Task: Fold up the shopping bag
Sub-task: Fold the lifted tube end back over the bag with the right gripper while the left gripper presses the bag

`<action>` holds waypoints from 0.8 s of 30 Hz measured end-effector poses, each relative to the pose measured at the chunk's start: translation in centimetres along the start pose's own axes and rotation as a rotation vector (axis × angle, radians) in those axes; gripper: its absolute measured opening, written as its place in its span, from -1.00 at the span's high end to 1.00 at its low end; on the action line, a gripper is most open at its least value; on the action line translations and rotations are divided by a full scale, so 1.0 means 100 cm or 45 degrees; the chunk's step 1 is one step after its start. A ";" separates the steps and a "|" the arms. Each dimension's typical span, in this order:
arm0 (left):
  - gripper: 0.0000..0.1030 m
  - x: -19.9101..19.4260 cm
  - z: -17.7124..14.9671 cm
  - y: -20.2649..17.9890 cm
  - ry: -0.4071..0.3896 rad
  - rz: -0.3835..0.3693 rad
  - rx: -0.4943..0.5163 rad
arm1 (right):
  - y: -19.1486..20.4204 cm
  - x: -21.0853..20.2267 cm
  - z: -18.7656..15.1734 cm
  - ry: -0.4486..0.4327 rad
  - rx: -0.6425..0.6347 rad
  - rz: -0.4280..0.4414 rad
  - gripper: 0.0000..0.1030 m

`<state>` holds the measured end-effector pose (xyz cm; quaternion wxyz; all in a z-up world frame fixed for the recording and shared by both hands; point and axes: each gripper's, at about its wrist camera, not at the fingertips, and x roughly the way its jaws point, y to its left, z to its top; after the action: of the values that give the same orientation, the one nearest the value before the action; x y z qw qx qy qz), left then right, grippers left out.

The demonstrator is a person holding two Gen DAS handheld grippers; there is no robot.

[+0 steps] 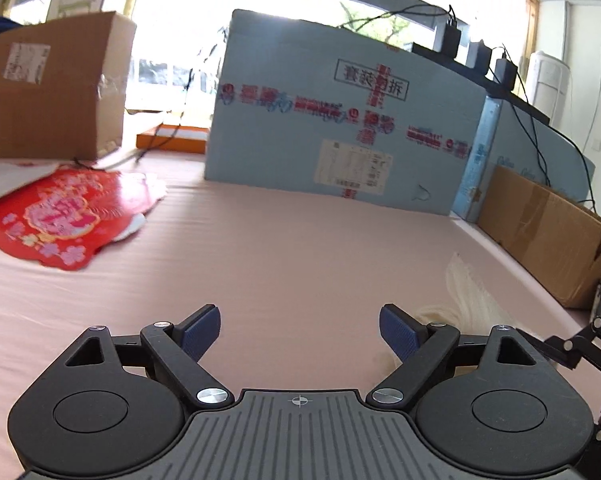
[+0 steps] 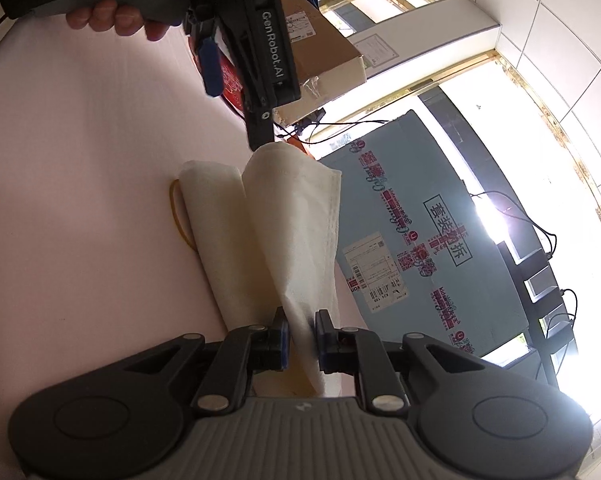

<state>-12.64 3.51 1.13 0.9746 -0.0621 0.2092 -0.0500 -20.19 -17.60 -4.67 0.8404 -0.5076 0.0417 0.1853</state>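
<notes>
The shopping bag (image 2: 292, 220) is cream-white fabric, doubled lengthwise, and rises from the pink table cover (image 2: 80, 200). My right gripper (image 2: 302, 340) is shut on its near end, with the cloth pinched between the blue pads. A yellow loop (image 2: 178, 216) lies beside the bag's left edge. In the right wrist view my left gripper (image 2: 236, 118) hangs open just above the bag's far end, gripped by a hand (image 2: 116, 12). In the left wrist view the left gripper (image 1: 300, 332) stands wide open with nothing between its fingers. A corner of the bag (image 1: 464, 300) shows to its right.
A tall light-blue carton (image 1: 340, 120) stands at the back of the table. A brown cardboard box (image 1: 48, 92) sits at the left, over a red paper decoration (image 1: 68, 216). Another cardboard box (image 1: 548, 232) lines the right edge. Chargers and cables (image 1: 480, 56) run behind.
</notes>
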 end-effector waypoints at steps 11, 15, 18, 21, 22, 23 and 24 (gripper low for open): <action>-0.83 0.012 -0.005 -0.064 0.091 -0.118 0.332 | -0.001 -0.010 -0.004 -0.122 -0.009 0.068 0.70; -0.84 0.019 -0.018 -0.064 0.196 -0.101 0.372 | -0.016 -0.012 -0.007 -0.114 0.071 0.206 0.68; -0.84 0.019 -0.022 -0.060 0.207 -0.108 0.355 | -0.031 -0.018 -0.012 -0.107 0.188 0.300 0.51; -0.86 0.021 -0.023 -0.058 0.210 -0.106 0.346 | -0.047 -0.030 -0.021 -0.094 0.329 0.379 0.02; -0.86 0.021 -0.023 -0.058 0.210 -0.105 0.344 | -0.050 -0.038 -0.025 -0.086 0.371 0.412 -0.07; -0.87 0.021 -0.024 -0.057 0.210 -0.105 0.340 | -0.054 -0.043 -0.028 -0.076 0.416 0.440 -0.12; -0.87 0.022 -0.024 -0.057 0.209 -0.106 0.335 | -0.060 -0.046 -0.033 -0.063 0.471 0.465 -0.12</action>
<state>-12.08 -2.59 -1.10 0.9510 0.0617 0.2771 -0.1224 -21.98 -24.24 -0.07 0.8723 -0.3246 0.1453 0.3357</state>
